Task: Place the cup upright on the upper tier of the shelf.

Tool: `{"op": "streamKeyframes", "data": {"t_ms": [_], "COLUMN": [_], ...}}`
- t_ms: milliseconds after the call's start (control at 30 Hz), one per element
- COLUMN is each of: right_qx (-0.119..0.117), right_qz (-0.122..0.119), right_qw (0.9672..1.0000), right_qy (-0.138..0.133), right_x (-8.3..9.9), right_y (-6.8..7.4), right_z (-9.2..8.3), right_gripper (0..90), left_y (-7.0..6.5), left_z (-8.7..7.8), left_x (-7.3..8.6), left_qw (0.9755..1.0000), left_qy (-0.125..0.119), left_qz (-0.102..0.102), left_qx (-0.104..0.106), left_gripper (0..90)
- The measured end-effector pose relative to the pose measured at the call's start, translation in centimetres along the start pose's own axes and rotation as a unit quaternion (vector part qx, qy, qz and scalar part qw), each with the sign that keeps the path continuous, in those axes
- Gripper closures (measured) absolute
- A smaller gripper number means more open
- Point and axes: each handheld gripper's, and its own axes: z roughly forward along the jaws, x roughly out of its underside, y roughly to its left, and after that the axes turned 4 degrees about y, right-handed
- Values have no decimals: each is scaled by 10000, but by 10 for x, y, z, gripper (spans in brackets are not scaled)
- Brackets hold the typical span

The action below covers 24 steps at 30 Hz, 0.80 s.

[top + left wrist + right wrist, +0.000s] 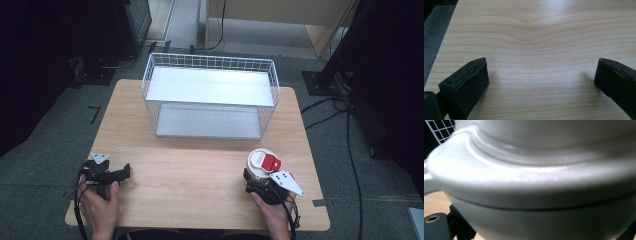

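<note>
White container between right tool jaws | left tool open

Wire basket: white, upper centre of frame, at the table's far edge
Table: light wood, centre of frame
Floor: grey carpet
Cables: black, right side

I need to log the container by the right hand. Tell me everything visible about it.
The container is a round white jar, plastic by its look, with a white lid bearing a red tab on top. It stands upright near the table's front right corner, in front of the wire basket. The right gripper is at its base; in the right gripper view its stepped lid rim looms close. Whether the fingers press it is unclear.
</note>
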Motion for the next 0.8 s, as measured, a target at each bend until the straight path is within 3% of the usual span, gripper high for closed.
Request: {"op": "streamKeyframes", "data": {"t_ms": [167, 400, 800], "right_qx": [118, 104, 79], "right_qz": [-47, 148, -194], "right_qw": [9999, 9996, 9987], "right_qy": [-112, -221, -469], "right_x": [0, -1, -12], "right_y": [0, -2, 8], "right_z": [-2, -5, -11], "right_gripper": [94, 104, 109], "left_y": [0, 0, 0], "left_z": [0, 0, 0], "left_x": [0, 0, 0], "left_qw": [10000, 10000, 10000], "left_qy": [0, 1, -3], "left_qz": [0, 0, -4], "left_qx": [0, 0, -1], "left_gripper": [0, 0, 0]}}
